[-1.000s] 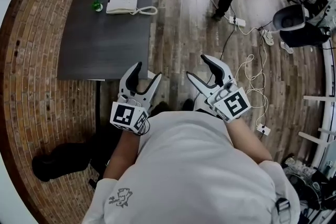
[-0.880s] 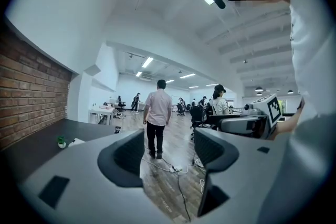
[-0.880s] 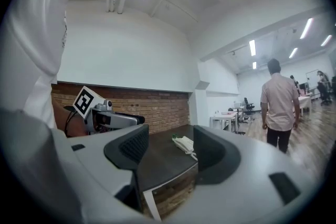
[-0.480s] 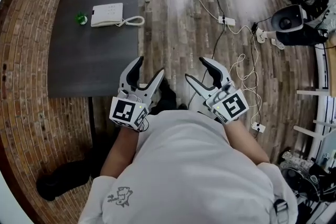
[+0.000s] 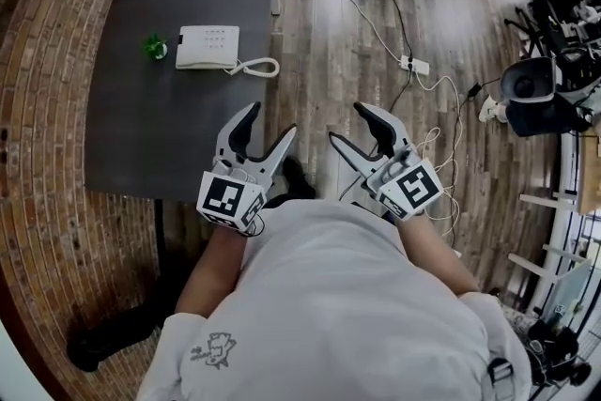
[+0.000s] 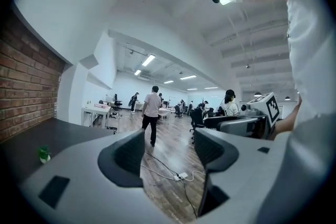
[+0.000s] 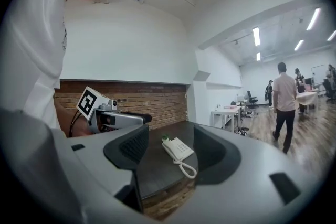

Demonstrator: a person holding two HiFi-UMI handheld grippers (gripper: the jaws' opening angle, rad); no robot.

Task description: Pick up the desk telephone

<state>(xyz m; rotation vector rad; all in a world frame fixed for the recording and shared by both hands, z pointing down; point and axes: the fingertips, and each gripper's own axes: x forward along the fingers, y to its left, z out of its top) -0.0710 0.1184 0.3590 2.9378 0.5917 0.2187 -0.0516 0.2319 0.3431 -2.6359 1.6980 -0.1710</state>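
Observation:
The white desk telephone (image 5: 207, 47) lies on the dark grey table (image 5: 160, 136) at its far part, its coiled cord (image 5: 259, 67) trailing toward the table's right edge. Both grippers are held in front of the person's chest, well short of the phone. My left gripper (image 5: 270, 120) is over the table's near right corner, open and empty. My right gripper (image 5: 348, 124) hangs over the wooden floor, open too. In the right gripper view the telephone (image 7: 177, 149) shows far off between the open jaws. The left gripper view looks past the table (image 6: 31, 139) into the room.
A small green plant (image 5: 154, 45) stands just left of the phone. A brick wall (image 5: 47, 108) borders the table's left side. Cables and a power strip (image 5: 413, 64) lie on the floor at right, beside black equipment (image 5: 535, 94). A person (image 6: 152, 113) walks farther off.
The person has stepped toward the table: both open grippers moved forward, the left one now over the table's corner. The telephone appears nearer. The walking person has gone farther away.

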